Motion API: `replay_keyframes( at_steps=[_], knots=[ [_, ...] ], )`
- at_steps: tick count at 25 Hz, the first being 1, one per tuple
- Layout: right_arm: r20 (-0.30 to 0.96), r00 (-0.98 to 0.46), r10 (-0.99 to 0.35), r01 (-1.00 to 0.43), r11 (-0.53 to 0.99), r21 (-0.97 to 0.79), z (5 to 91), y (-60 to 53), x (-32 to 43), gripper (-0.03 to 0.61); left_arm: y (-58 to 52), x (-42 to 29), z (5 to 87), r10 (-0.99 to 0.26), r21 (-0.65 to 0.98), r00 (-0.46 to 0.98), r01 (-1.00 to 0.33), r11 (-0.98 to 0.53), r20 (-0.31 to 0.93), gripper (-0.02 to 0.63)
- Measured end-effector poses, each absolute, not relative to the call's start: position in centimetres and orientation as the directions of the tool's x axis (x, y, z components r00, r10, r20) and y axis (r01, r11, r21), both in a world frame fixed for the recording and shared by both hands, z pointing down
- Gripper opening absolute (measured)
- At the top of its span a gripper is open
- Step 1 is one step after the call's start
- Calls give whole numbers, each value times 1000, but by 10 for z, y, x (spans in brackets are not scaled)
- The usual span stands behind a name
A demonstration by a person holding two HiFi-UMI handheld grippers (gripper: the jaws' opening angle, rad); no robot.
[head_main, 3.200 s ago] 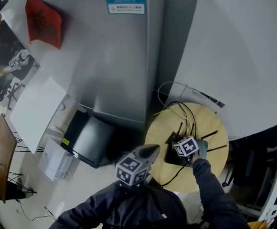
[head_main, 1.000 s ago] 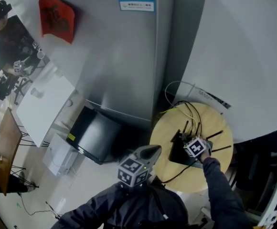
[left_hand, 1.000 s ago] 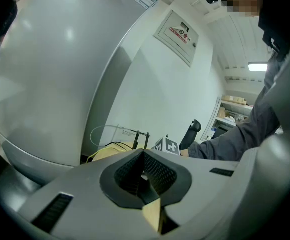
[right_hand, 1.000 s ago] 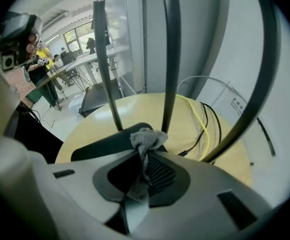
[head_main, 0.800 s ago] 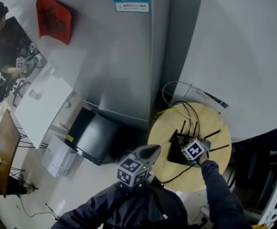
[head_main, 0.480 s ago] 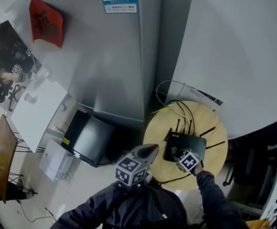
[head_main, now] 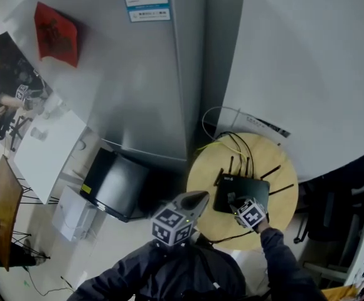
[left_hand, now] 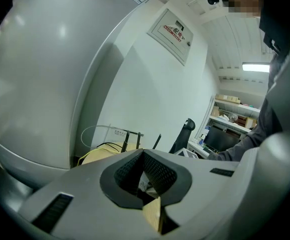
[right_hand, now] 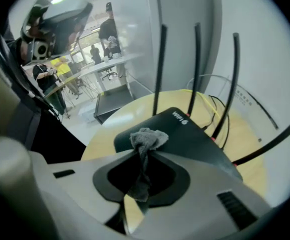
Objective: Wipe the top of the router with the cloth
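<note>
Router (head_main: 248, 190) lies flat on a round wooden surface (head_main: 204, 174), a little toward 6 o'clock of its centre in the head view. It is a black slab with thin antennas along its 12 o'clock edge. In the right gripper view three of the antennas (right_hand: 162, 69) stand upright, and another slants out toward 3 o'clock. Yellow and black cables (head_main: 241, 146) loop over the surface at 12 o'clock of the router.

The right gripper (right_hand: 141, 151) sits at the router's 6 o'clock edge. Its fingers (right_hand: 185, 159) are pinched tight on a grey cloth (right_hand: 147, 136). The cloth's crumpled end bulges past the fingertips and seems to rest on the router's top, near the corner closest to the gripper. The rest of the cloth hangs back between the fingers.

The left gripper (left_hand: 142, 151) is held off the surface at about 8 o'clock of it, close to the person's chest and well apart from the router. Its fingers (left_hand: 210, 184) are pressed together with nothing between them.
</note>
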State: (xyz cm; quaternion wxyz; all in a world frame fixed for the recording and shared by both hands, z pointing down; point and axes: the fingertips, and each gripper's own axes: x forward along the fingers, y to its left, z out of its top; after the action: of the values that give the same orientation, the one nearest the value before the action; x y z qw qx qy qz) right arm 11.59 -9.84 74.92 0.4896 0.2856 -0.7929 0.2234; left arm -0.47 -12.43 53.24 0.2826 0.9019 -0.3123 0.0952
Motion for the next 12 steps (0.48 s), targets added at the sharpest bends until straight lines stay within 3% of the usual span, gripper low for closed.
replay_keyframes(
  at_steps=[12],
  knots=[
    [928,-242,-284,-698,715,37,760,-182,167,71,-128,-23,532,-565,443,741,-670,-595,362,2]
  ],
)
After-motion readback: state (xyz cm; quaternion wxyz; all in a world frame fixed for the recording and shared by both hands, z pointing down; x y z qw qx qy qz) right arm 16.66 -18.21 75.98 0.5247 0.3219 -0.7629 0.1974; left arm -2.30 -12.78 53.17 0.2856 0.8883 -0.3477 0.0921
